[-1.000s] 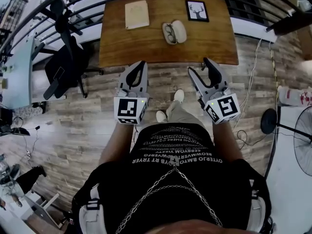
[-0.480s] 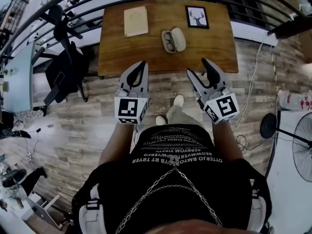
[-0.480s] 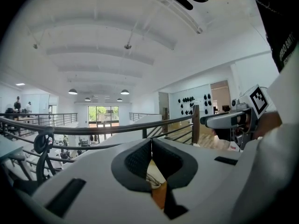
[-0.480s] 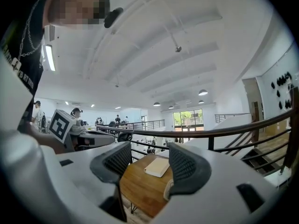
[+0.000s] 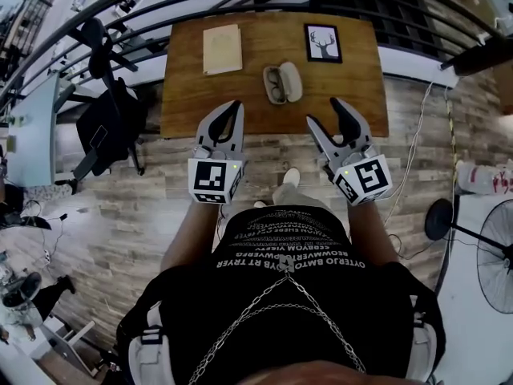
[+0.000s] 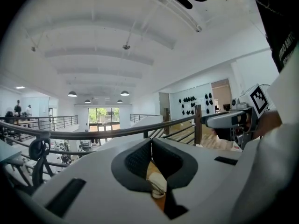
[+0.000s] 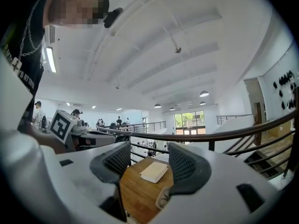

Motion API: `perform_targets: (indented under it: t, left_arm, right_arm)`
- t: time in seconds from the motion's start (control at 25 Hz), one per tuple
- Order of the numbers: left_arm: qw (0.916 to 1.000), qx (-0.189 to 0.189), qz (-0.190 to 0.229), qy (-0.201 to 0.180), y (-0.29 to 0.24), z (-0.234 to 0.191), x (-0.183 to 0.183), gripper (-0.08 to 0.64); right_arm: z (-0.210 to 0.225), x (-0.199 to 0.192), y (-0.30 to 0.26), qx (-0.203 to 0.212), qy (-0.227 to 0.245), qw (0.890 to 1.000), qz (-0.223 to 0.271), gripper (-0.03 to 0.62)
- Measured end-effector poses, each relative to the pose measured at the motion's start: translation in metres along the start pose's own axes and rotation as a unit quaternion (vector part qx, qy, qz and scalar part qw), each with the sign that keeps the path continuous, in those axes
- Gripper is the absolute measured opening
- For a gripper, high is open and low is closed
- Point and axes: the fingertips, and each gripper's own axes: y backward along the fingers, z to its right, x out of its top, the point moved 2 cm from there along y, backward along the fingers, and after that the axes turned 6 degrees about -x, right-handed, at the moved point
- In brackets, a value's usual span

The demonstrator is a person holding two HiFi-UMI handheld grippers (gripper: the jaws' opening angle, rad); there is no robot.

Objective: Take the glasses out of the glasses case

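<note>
My left hand-held gripper (image 5: 234, 105) has its jaws pressed together with nothing between them. My right hand-held gripper (image 5: 324, 111) stands wide and empty, with only tabletop showing through the gap. Both hover at the near edge of the table (image 5: 192, 95) without touching it. Farther in, between the two, the glasses case (image 5: 282, 83) lies open on the wood, the glasses (image 5: 276, 85) resting in its left half. Beyond it lie a pale notebook (image 5: 222, 38) on the left and a framed deer picture (image 5: 323, 42) on the right.
</note>
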Motion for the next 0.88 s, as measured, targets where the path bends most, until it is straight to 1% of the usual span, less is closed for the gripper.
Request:
perform_targets:
  t: [0.16, 0.44, 0.52, 0.68, 0.8, 0.88]
  left_arm:
    - [1.0000, 0.006, 0.000, -0.003, -0.013, 0.003, 0.005, 0.028]
    - [0.9995, 0.030, 0.001, -0.004, -0.038, 0.002, 0.009, 0.028]
    - [0.9993, 0.037, -0.004, 0.002, -0.041, 0.002, 0.006, 0.028]
    - [0.9983, 0.054, -0.019, 0.012, -0.036, -0.003, -0.007, 0.028]
    - [0.9976, 0.059, -0.035, 0.012, -0.033, -0.008, -0.013, 0.028]
    - [0.9977, 0.060, -0.030, 0.008, -0.033, -0.012, -0.010, 0.028]
  right_arm:
    - [0.018, 0.003, -0.006, 0.004, -0.008, 1.000, 0.005, 0.244]
    - [0.047, 0.008, -0.027, 0.035, 0.007, 0.999, 0.010, 0.244]
    - [0.055, 0.005, -0.032, 0.042, 0.001, 0.999, 0.007, 0.244]
    - [0.054, -0.003, -0.044, 0.057, -0.008, 0.998, -0.002, 0.244]
    - [0.049, -0.006, -0.054, 0.071, -0.014, 0.997, -0.007, 0.244]
    - [0.046, -0.007, -0.060, 0.075, -0.019, 0.997, -0.009, 0.242]
